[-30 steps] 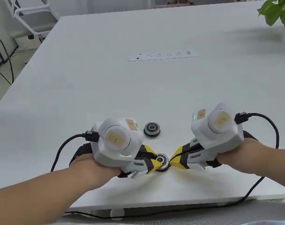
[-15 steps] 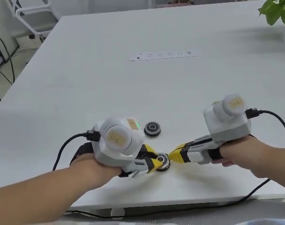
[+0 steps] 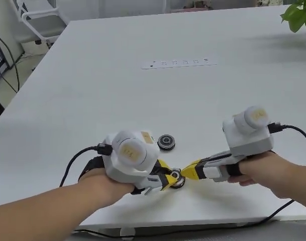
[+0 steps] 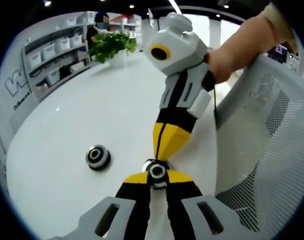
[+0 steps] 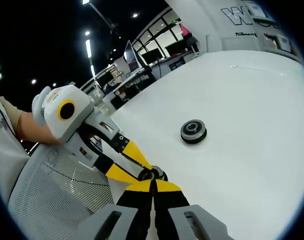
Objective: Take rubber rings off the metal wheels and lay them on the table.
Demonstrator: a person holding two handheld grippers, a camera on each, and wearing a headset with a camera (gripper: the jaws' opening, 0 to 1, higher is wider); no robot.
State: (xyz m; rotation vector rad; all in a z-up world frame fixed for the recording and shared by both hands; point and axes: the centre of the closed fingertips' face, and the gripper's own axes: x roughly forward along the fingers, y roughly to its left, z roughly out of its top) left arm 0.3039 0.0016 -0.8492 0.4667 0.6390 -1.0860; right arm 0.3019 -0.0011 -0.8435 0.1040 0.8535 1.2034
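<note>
Now the left gripper (image 3: 167, 181) clamps a wheel (image 3: 176, 177) between its jaws; the right gripper (image 3: 185, 174), jaws pressed together, touches its rim. A second wheel (image 3: 166, 142) lies apart.

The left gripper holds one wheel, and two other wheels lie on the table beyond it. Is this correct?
Not quite: only one other wheel lies on the table beyond it, as the head view shows. The left gripper does hold one wheel.
</note>
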